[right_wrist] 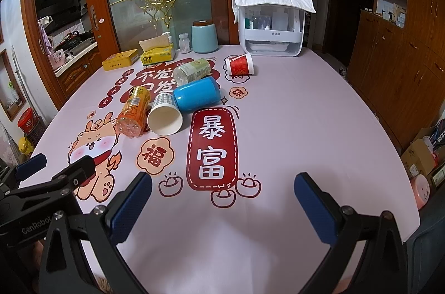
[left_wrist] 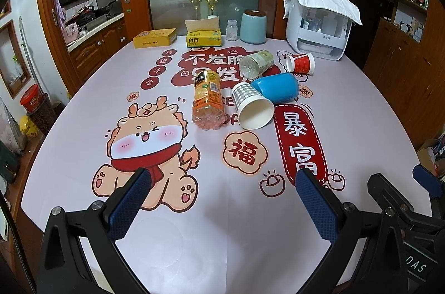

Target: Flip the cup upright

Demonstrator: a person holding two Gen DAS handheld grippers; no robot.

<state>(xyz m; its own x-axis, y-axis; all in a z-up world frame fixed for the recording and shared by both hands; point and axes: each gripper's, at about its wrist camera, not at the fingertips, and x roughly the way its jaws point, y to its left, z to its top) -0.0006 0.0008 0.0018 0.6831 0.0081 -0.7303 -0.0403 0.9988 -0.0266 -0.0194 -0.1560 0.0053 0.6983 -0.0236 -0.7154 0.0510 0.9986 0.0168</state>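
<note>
Three cups lie on their sides mid-table: a grey-checked paper cup [left_wrist: 251,106] [right_wrist: 165,114] with its mouth toward me, a blue plastic cup [left_wrist: 276,87] [right_wrist: 198,94] behind it, and a red paper cup [left_wrist: 301,63] [right_wrist: 239,65] farther back. My left gripper [left_wrist: 224,182] is open and empty, low over the near table. My right gripper [right_wrist: 222,186] is open and empty, also well short of the cups. Each gripper shows at the edge of the other's view.
An orange juice bottle [left_wrist: 208,100] [right_wrist: 133,110] and a clear bottle [left_wrist: 256,64] [right_wrist: 192,71] lie beside the cups. At the back stand a yellow tin [left_wrist: 155,38], tissue box [left_wrist: 204,36], small jar [left_wrist: 231,30], pale blue canister [left_wrist: 253,26] and a white organiser [left_wrist: 319,26].
</note>
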